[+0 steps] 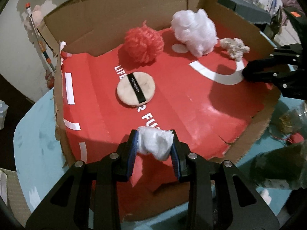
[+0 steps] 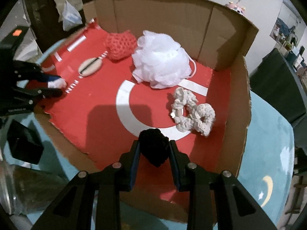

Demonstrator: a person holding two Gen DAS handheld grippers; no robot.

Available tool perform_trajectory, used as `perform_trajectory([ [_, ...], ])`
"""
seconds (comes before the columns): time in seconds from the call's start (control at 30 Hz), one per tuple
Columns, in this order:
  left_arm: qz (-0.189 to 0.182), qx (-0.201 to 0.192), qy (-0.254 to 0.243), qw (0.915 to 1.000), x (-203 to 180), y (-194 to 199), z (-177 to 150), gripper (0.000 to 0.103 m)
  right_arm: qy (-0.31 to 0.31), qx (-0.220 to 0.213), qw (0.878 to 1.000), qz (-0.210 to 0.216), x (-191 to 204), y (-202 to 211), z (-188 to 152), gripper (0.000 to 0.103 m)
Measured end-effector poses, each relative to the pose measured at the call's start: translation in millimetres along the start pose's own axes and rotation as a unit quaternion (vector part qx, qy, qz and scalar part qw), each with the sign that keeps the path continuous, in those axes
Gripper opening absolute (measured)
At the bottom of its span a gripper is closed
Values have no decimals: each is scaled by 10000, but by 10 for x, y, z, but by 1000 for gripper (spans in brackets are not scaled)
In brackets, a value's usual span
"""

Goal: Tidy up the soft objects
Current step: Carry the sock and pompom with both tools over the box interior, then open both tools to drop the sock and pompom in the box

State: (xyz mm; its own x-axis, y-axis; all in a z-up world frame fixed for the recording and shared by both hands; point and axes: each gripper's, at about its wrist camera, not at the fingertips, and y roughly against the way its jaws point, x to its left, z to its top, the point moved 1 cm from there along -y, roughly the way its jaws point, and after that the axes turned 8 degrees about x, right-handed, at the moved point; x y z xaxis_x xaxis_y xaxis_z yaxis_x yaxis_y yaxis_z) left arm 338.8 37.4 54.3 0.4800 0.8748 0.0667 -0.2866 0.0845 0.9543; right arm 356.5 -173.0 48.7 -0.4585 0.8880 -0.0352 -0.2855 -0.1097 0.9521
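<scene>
Landmark: round powder puff (image 1: 135, 88) with black strap, flat on red floor of cardboard box (image 1: 107, 17). Box on light-blue desk (image 1: 38, 132).

Left hand-held gripper (image 1: 155, 143) clamped narrow on white soft wad (image 1: 155, 143), above the red floor near the box's open front edge, on the camera side of the puff. Same gripper at left edge in right wrist view (image 2: 57, 85), wad just beside puff (image 2: 89, 67).

Right hand-held gripper (image 2: 154, 149) pinching black fuzzy ball (image 2: 154, 146), well right of the puff, over white printed arc (image 2: 124, 103).

Behind puff: red yarn pom-pom (image 1: 143, 44), near. Beyond and right of puff: white mesh bath sponge (image 1: 194, 31), next to back wall. Farther right of puff, past the sponge: cream crochet scrunchies (image 2: 191, 111), lying on the floor.
</scene>
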Motion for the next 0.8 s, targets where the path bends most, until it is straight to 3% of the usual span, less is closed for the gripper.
perform_trajectory([
  [0.33,198,113,30,9997,18,-116,22,30,103,74,9989,-450,72,-75,27,33],
  [0.53,193,119,42,9997,-22,-142,50,32,135,61,9987,-489,73,-69,18,33],
  [0.6,179,113,50,9998,-26,-147,63,43,155,61,9986,-508,78,-69,16,33],
  [0.7,109,78,8,9999,-53,-147,61,51,170,51,9986,-508,77,-63,12,34],
  [0.8,168,44,-74,9998,-105,-144,69,51,218,66,9984,-522,86,-66,6,36],
])
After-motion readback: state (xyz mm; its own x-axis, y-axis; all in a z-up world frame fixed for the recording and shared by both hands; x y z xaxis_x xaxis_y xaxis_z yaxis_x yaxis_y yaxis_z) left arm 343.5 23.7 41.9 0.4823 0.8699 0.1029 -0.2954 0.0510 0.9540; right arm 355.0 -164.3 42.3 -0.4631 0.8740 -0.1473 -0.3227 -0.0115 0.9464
